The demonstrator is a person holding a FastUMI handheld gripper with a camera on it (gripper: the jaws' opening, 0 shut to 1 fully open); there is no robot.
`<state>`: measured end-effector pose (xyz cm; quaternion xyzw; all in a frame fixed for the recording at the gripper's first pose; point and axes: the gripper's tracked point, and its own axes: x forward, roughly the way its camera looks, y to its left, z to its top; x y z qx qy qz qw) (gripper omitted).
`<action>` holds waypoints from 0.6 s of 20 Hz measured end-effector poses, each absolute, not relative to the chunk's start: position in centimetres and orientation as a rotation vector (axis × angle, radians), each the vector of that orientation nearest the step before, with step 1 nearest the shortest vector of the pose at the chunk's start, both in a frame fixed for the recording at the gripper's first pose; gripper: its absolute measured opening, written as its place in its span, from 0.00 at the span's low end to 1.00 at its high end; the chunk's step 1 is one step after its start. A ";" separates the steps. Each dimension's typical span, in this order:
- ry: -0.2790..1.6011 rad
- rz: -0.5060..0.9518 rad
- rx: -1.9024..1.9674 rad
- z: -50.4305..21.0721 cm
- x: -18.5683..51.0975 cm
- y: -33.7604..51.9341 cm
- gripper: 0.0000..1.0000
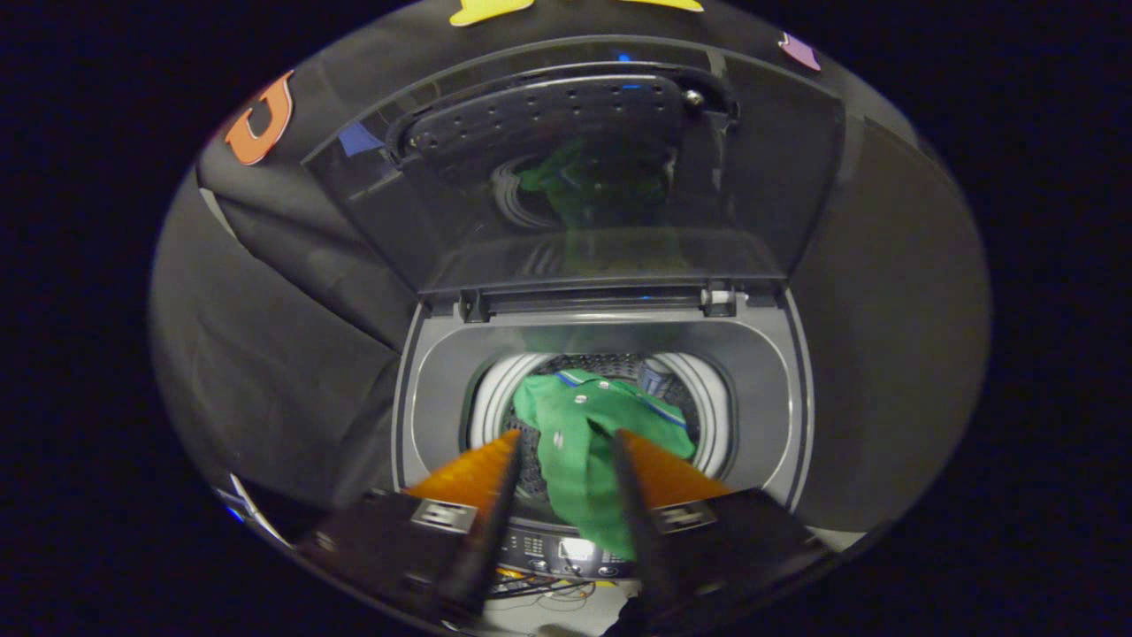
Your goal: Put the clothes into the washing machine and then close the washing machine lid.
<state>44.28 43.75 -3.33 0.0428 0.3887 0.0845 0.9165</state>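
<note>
A green polo shirt (579, 411) with a blue-and-white collar lies partly in the drum (619, 364) of a top-loading washing machine (761, 389). One end of it trails toward me over the front rim, down to the control panel (548, 550). My gripper (568, 435) hovers over the drum mouth with its fingers apart. The shirt runs between them and lies against the right finger (630, 478). A strip of dark drum shows between the cloth and the left finger (500, 495). The glass lid (761, 177) stands open and upright behind the drum and reflects the shirt.
Black booth cloth (292, 354) hangs behind and to both sides of the machine. Loose cables (539, 586) lie on a pale floor in front of the control panel. The lid's hinges (721, 301) sit at the back edge of the tub surround.
</note>
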 end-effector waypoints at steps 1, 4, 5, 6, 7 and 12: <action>0.789 0.171 0.088 -3.0 44.4 43.6 0.79; 0.790 0.163 0.078 -3.2 43.4 43.2 0.98; 0.791 0.164 0.076 -3.2 43.4 43.1 0.98; 0.789 0.162 0.074 -3.2 43.2 43.0 0.98; 0.786 0.160 0.071 -3.1 43.1 42.8 0.98; 0.749 0.181 0.059 -1.6 42.7 42.7 0.98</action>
